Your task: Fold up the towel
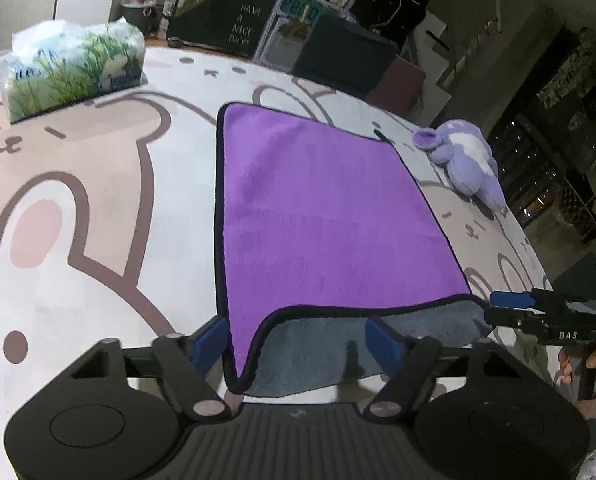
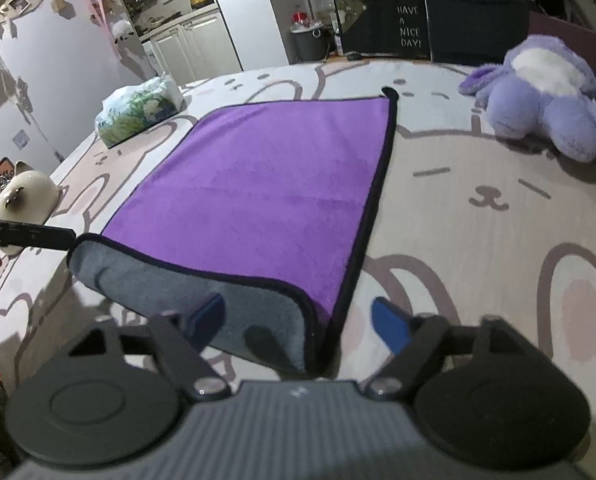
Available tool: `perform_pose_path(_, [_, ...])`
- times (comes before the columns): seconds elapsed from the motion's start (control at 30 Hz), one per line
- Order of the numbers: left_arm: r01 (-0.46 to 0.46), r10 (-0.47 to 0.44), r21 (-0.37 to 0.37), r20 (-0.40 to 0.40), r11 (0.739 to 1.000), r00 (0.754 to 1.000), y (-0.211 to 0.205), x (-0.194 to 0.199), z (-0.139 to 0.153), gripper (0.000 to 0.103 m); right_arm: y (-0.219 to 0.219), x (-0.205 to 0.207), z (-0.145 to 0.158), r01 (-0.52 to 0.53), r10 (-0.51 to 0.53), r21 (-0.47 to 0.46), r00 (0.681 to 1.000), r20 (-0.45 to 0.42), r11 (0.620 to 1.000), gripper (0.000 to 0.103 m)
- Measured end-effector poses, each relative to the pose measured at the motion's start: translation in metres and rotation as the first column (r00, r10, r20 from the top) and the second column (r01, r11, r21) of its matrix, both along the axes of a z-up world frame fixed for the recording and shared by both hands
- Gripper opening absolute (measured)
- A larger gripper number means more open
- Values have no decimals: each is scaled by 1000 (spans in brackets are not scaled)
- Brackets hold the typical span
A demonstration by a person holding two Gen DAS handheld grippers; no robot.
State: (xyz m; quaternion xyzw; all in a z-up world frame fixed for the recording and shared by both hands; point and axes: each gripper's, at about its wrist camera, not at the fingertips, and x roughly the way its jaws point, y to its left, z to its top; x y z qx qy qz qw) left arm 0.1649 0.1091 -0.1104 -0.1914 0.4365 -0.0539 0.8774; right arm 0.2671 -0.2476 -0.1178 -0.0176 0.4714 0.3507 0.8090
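Dim indoor light; the far room sinks into darkness. Fisheye bending curves the edges, corners vignette black, soft shadows pool under the purple black-trimmed microfibre towel (image 1: 330,208), detail smeared.

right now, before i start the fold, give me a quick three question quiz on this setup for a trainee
1. True or false: the purple towel lies completely flat on the table cloth.
2. What sits beyond the towel's right edge? A) a kettle B) a purple plush toy C) a book
3. Fill in: the left gripper and the right gripper each have a near corner between their fingers, with jaws ___.

Key: 1. False, the near edge is turned up and shows the grey underside. 2. B. 3. open.
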Motion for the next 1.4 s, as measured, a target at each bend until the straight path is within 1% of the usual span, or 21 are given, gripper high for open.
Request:
perform_pose_path(0.1, [17, -17, -2, -15, 1000, 1000, 2, 3, -4, 61, -3, 3, -4, 5, -4, 14, 999, -33, 1000, 72])
perform_pose_path(0.23, [32, -33, -12, -21, 999, 999, 8, 4, -7, 52, -5, 3, -5, -23, 24, 36, 998, -50, 999, 65])
perform_pose_path(0.3, [42, -42, -14, -25, 999, 999, 9, 5, -8, 48, -4, 3, -6, -39, 41, 47, 997, -60, 998, 55])
perform_pose_path(0.4, [54, -54, -11, -41, 998, 998, 10, 6, -10, 44, -1, 3, -7, -59, 62, 50, 995, -72, 997, 45])
perform_pose_path(0.53, [68, -68, -4, -66, 998, 995, 10, 6, -12, 41, 0, 4, -8, -44, 50, 59, 994, -102, 997, 38])
perform_pose_path(0.67, [81, -81, 0, -78, 997, 994, 10, 6, -14, 36, -3, 5, -9, -22, 30, 68, 992, -122, 997, 27])
perform_pose_path(0.73, [84, -83, 6, -81, 996, 993, 10, 7, -14, 34, -5, 6, -10, -19, 28, 68, 992, -127, 997, 24])
perform_pose_path(0.87, [80, -78, 19, -91, 997, 993, 12, 8, -15, 23, -6, 6, -13, -30, 37, 55, 990, -134, 998, 17])
perform_pose_path(1.0, [77, -74, 28, -95, 997, 993, 13, 7, -14, 13, -6, 4, -11, -44, 50, 55, 992, -118, 998, 9])
perform_pose_path(1.1, [74, -71, 38, -82, 997, 994, 13, 7, -10, 8, -6, 4, -7, -44, 51, 64, 994, -101, 997, 8])
perform_pose_path(1.2, [69, -66, 49, -61, 996, 996, 13, 7, -5, 5, -7, 4, -3, -42, 48, 76, 996, -81, 996, 7])
perform_pose_path(1.33, [54, -53, 59, -21, 997, 998, 14, 9, 6, 5, -8, 5, 4, -38, 44, 97, 997, -57, 995, 7])
perform_pose_path(1.4, [43, -44, 63, 11, 997, 999, 15, 10, 13, 5, -8, 6, 9, -30, 36, 113, 998, -47, 993, 7])
